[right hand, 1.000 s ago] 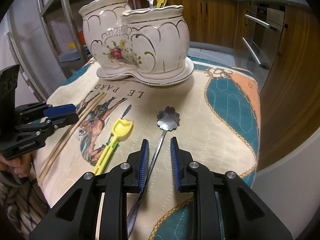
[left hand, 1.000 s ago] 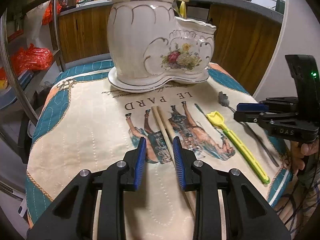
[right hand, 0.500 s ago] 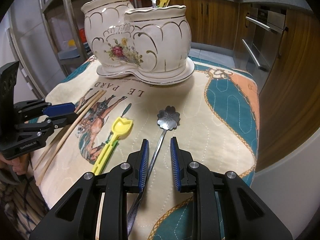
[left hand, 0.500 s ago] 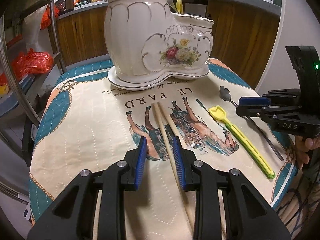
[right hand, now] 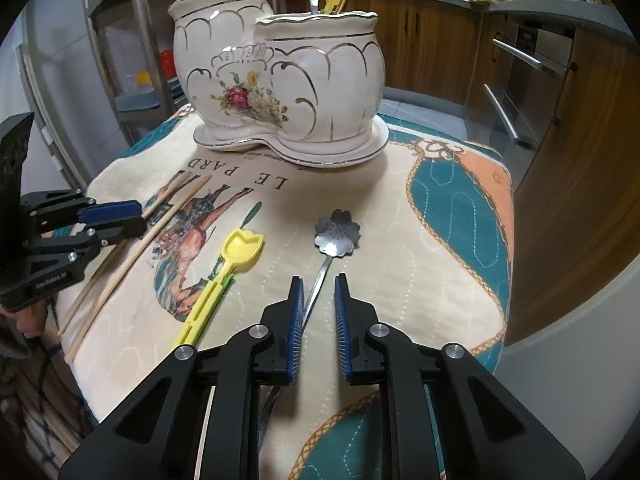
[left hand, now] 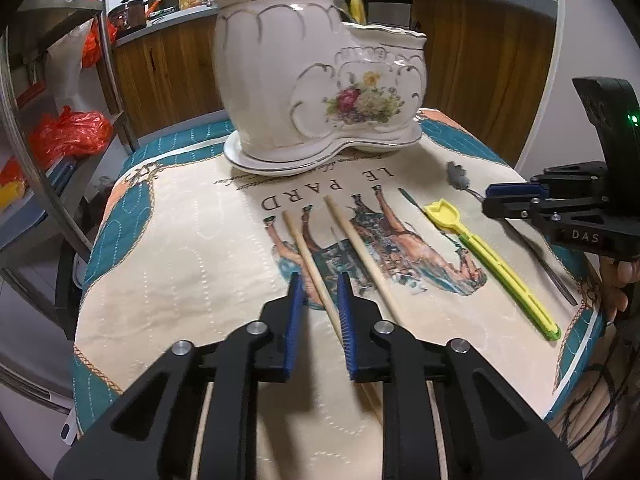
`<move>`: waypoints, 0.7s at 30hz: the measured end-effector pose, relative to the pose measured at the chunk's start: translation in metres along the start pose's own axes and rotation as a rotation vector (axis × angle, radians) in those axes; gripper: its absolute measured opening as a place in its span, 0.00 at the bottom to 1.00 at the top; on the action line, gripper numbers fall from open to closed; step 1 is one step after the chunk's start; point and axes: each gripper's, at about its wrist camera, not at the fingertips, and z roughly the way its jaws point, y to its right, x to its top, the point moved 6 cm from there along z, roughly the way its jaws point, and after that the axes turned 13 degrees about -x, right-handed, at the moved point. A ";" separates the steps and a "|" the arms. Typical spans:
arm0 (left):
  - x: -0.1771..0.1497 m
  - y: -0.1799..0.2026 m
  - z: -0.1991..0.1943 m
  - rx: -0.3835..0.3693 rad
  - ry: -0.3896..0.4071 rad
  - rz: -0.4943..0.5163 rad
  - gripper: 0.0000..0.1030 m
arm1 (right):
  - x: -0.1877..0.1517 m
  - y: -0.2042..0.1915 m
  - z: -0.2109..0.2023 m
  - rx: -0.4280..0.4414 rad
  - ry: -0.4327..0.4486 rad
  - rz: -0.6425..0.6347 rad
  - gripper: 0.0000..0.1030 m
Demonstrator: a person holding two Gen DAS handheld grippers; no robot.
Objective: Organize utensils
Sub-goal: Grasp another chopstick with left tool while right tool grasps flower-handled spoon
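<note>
A white ceramic two-pot utensil holder [left hand: 320, 80] [right hand: 280, 80] with a flower print stands at the far side of the cloth and holds forks and a yellow utensil. Two wooden chopsticks [left hand: 308, 256] [right hand: 132, 248] lie on the cloth. My left gripper [left hand: 319, 284] is open, with one chopstick running between its fingers; the other lies just right of it. A yellow plastic spoon [left hand: 488, 256] [right hand: 224, 276] and a flower-headed metal spoon [right hand: 337, 234] [left hand: 458, 176] lie to the right. My right gripper [right hand: 318, 286] is open over the metal spoon's handle.
The quilted cloth [left hand: 180, 260] with a horse print covers a small table. A metal shelf rack [left hand: 48, 140] with red bags stands to the left. Wooden cabinets [right hand: 560, 100] and an oven are close on the right. The table edge drops off near both grippers.
My left gripper has moved forward and shifted so that one chopstick now lies between its fingers, and the chopsticks have spread apart. The right gripper has barely moved.
</note>
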 end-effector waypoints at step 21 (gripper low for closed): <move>0.005 0.004 0.004 0.039 -0.062 0.092 0.05 | 0.007 -0.012 0.004 -0.006 -0.068 -0.160 0.07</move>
